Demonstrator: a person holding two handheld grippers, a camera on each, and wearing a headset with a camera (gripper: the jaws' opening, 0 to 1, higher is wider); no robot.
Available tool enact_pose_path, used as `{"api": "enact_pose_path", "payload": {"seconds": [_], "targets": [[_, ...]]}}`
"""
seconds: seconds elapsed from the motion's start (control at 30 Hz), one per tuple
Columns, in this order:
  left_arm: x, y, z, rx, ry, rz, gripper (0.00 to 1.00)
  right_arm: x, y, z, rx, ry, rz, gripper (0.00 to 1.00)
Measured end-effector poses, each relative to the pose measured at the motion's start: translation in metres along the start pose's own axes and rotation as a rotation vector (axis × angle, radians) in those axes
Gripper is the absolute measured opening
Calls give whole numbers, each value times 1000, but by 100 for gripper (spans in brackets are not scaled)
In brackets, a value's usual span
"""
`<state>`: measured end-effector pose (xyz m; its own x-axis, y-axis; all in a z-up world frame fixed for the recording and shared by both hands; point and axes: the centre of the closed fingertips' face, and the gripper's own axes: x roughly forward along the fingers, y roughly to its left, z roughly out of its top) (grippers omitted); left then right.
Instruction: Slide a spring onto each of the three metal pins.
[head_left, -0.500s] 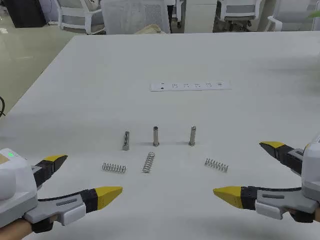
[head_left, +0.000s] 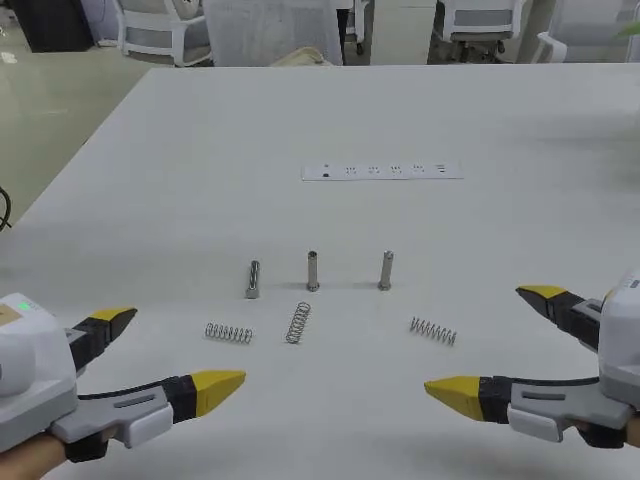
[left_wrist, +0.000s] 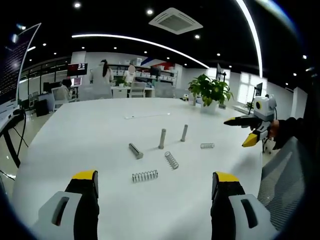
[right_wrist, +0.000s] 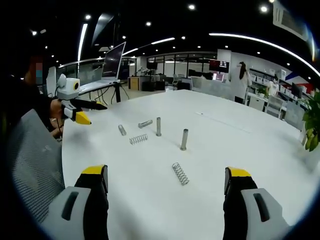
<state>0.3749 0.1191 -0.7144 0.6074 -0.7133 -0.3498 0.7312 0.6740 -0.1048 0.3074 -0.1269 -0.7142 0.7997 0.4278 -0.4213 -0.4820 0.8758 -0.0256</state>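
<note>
1. We hold the left gripper (head_left: 175, 350) and right gripper (head_left: 485, 340) agape, both empty.
2. The left spring (head_left: 228, 332), middle spring (head_left: 298, 323) and right spring (head_left: 433, 331) lie just before the toppled left pin (head_left: 252, 280), upright middle pin (head_left: 313, 271) and right pin (head_left: 386, 270).
3. We judge the springs light, squashy and apt to roll, so we should pinch gently at mid-coil.

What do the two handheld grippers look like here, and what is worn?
Both match: the left gripper and right gripper have pointed yellow tips on black jaws, grey slotted shanks and white housings. The left housing carries a green light. A dark sleeve shows behind the right one.
</note>
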Motion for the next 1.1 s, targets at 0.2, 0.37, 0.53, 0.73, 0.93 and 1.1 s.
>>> {"api": "enact_pose_path", "payload": {"seconds": [0.2, 0.37, 0.53, 0.73, 0.93, 1.1], "targets": [[0, 0, 0, 2, 4, -2, 92, 0, 0, 0, -1, 2, 2, 96], [1, 0, -1, 3, 6, -4, 92, 0, 1, -1, -1, 4, 4, 96], [1, 1, 0, 4, 8, -4, 92, 1, 2, -2, 0, 9, 5, 96], [0, 2, 0, 4, 7, -1, 92, 1, 2, -2, 1, 10, 5, 96], [1, 2, 1, 4, 5, 1, 92, 0, 1, -1, 2, 7, 1, 96], [1, 4, 2, 3, 2, 7, 91, 0, 0, -1, 4, 5, -2, 96]]}}
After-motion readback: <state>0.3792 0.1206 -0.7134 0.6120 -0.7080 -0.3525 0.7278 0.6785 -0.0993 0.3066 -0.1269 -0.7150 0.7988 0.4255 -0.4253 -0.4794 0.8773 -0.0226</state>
